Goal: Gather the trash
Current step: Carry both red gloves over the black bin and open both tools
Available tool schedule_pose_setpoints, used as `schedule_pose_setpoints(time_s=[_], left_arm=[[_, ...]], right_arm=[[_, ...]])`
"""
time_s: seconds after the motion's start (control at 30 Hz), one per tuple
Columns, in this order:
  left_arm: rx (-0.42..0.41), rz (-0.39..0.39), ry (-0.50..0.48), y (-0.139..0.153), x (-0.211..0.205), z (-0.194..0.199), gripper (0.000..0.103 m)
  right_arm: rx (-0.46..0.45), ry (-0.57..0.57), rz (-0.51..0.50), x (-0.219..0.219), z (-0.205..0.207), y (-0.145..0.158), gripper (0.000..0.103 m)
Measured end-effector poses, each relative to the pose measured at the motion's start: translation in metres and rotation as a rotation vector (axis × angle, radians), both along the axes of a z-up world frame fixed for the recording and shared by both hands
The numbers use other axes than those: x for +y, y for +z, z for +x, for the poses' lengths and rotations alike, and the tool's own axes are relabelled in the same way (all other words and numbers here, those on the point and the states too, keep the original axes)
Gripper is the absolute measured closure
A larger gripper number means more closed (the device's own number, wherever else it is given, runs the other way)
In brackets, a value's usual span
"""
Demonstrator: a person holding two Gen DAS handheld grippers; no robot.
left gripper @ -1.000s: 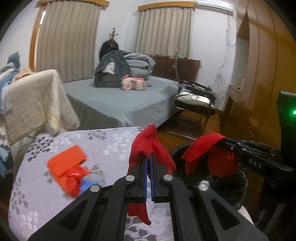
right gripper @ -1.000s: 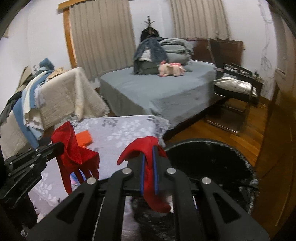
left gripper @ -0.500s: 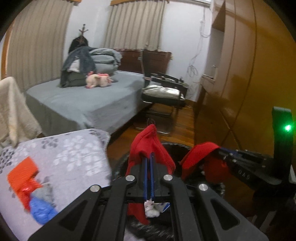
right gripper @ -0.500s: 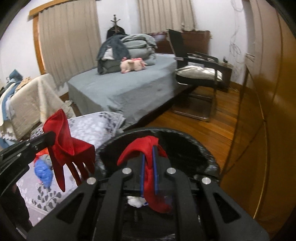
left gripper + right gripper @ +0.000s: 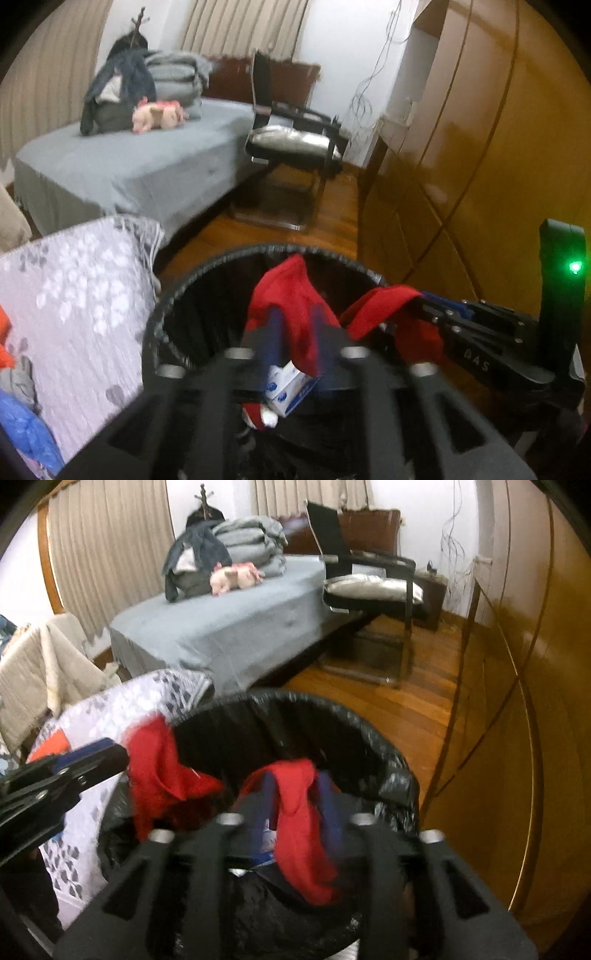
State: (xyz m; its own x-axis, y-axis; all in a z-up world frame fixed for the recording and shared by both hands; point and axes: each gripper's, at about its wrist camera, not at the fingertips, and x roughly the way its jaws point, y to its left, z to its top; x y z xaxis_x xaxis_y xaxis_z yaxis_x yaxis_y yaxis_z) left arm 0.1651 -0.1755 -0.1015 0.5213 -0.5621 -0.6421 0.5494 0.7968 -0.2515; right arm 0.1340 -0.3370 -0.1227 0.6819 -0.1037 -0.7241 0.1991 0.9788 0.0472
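Note:
A black-lined trash bin [image 5: 173, 306] sits below both grippers; it also shows in the right wrist view [image 5: 373, 753]. My left gripper [image 5: 293, 325] is open over the bin, and a red glove [image 5: 291, 291] hangs loosely between its parted blue fingers. My right gripper [image 5: 295, 794] is open too, with a second red glove [image 5: 299, 812] draped between its fingers. The right gripper [image 5: 428, 306] and its glove show in the left wrist view; the left gripper [image 5: 103, 757] and its glove [image 5: 159, 768] show in the right wrist view. A white and blue packet [image 5: 288, 386] lies in the bin.
A floral-covered table [image 5: 81, 280] stands left of the bin, with orange, grey and blue trash [image 5: 22, 432] at its left edge. A grey bed [image 5: 140, 170], a black chair [image 5: 291, 140] and a wooden wardrobe [image 5: 480, 166] stand around the wooden floor.
Both grippers moved right from over the table to over the bin. Their jaws have parted, and the red gloves now hang loose and slip downward.

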Motion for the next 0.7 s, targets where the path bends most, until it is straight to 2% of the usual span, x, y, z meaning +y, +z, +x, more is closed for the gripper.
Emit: schedule_pose_setpoints(time_s=[0.03, 0.2, 0.23, 0.3, 0.37, 0.43, 0.7], left_arm=[[0.011, 0.006, 0.01, -0.005, 0.004, 0.0, 0.055], [0.023, 0.037, 0.066, -0.015, 0.029, -0.002, 0.041], [0.016, 0.046, 0.078, -0.014, 0.033, -0.002, 0.036], [-0.009, 0.07, 0.115, -0.012, 0.047, -0.006, 0.025], [-0.042, 0.094, 0.158, -0.007, 0.063, -0.011, 0.014], [-0.062, 0.11, 0.193, -0.003, 0.078, -0.013, 0.007], [-0.092, 0.145, 0.335, 0.009, 0.143, -0.033, 0.006]], right_arm=[[0.012, -0.004, -0.001, 0.001, 0.0, -0.004, 0.044], [0.016, -0.006, -0.016, 0.01, -0.008, -0.011, 0.025], [0.008, -0.004, -0.015, 0.011, -0.009, -0.009, 0.018], [-0.019, -0.005, -0.013, 0.016, -0.013, -0.004, 0.01], [-0.041, 0.004, 0.003, 0.021, -0.015, 0.002, 0.008], [-0.054, 0.02, 0.026, 0.029, -0.016, 0.008, 0.007], [-0.11, 0.102, 0.023, 0.08, -0.005, 0.03, 0.007]])
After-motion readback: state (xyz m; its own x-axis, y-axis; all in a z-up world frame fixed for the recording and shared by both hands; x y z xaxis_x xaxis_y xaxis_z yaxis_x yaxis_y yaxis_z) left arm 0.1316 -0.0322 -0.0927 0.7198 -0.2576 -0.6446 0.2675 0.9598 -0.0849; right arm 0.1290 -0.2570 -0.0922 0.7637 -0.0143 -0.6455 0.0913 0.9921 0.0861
